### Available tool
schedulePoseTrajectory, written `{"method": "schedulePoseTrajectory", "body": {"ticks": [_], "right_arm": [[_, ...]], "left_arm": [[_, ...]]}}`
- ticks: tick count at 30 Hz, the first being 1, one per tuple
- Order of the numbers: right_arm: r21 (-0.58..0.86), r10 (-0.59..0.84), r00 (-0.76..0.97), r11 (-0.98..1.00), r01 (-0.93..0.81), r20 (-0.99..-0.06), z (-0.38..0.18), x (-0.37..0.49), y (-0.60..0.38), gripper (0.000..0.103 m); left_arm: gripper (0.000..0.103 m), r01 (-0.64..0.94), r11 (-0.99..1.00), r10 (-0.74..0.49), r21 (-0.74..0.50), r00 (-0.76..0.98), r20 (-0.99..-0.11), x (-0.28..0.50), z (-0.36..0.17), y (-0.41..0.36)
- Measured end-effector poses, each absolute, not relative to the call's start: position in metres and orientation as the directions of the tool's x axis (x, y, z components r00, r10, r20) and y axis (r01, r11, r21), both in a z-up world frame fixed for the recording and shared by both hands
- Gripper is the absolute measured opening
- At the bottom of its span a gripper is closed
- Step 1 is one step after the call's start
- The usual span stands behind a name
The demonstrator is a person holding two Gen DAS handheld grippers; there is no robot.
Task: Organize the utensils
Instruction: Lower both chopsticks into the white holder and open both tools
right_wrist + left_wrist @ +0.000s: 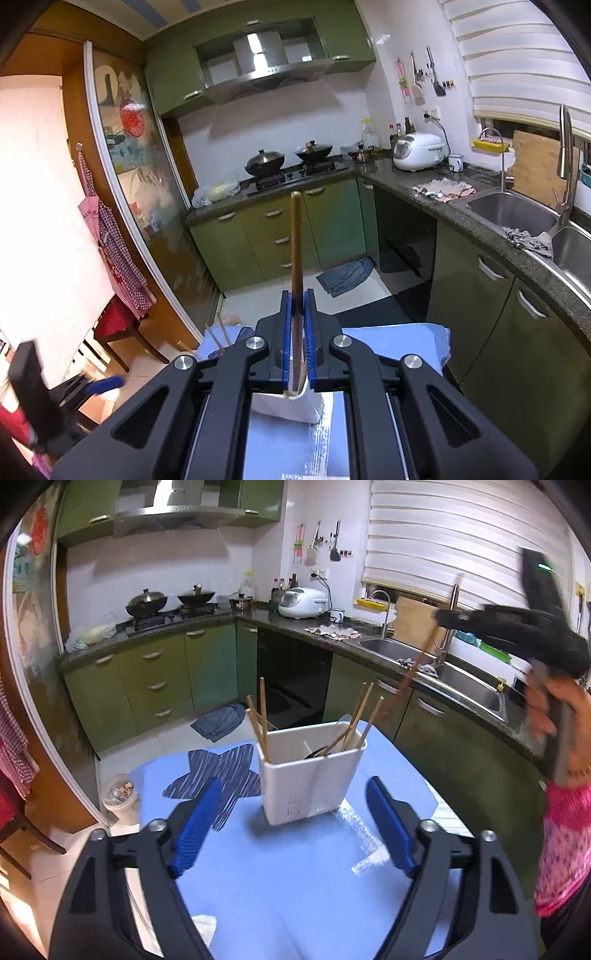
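Note:
A white utensil holder point(310, 779) stands on the blue-covered table point(295, 886) and holds several wooden chopsticks point(263, 716) and a dark utensil. My left gripper point(295, 827) is open and empty, just in front of the holder. My right gripper point(297, 332) is shut on a dark wooden chopstick point(295, 243) that points up and away. In the left wrist view the right gripper point(443, 617) is blurred, high at the right, and the chopstick point(413, 664) slants down toward the holder. In the right wrist view the holder point(291, 406) lies mostly hidden under the fingers.
A blue striped star-shaped mat point(218, 775) lies left of the holder. A plastic bucket point(120, 797) stands on the floor at the table's left. Green cabinets, a stove with woks point(147, 603) and a double sink point(443, 672) line the walls behind. A chair point(118, 328) stands left.

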State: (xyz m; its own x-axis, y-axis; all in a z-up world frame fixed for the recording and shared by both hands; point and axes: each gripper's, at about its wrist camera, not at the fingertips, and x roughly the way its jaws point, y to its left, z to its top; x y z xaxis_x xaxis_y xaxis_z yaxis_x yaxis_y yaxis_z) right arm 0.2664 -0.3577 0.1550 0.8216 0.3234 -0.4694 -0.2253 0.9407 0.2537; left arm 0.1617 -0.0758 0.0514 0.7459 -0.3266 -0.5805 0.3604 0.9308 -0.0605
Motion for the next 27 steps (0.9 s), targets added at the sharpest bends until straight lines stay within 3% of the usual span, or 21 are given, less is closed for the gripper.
{"method": "schedulePoseTrajectory", "body": {"ticks": [8,17,19,20,27], "right_arm": [[0.254,0.334,0.769,0.94,-0.228,-0.545,0.113,0.31,-0.331,0.007],[0.178,0.289,0.725,0.957,-0.228,-0.625,0.051,0.323,-0.306,0.008],[0.17,0.283,0.72,0.959,-0.228,-0.633,0.04,0.321,-0.304,0.027],[0.166,0.279,0.726,0.96,-0.225,-0.629,0.036,0.318,-0.305,0.03],[0.131,0.248,0.782,0.968,-0.212,-0.572,0.03,0.256,-0.313,0.03]], "left_arm": [[0.096,0.336,0.94,-0.309,-0.057,0.766,-0.564,0.127,0.044,-0.06],[0.097,0.318,0.945,-0.305,-0.074,0.777,-0.55,0.112,0.029,-0.054],[0.097,0.321,0.944,-0.306,-0.071,0.779,-0.548,0.11,0.029,-0.055],[0.097,0.324,0.944,-0.307,-0.067,0.78,-0.546,0.109,0.028,-0.055],[0.097,0.337,0.939,-0.323,-0.073,0.782,-0.533,0.1,0.023,-0.063]]}}
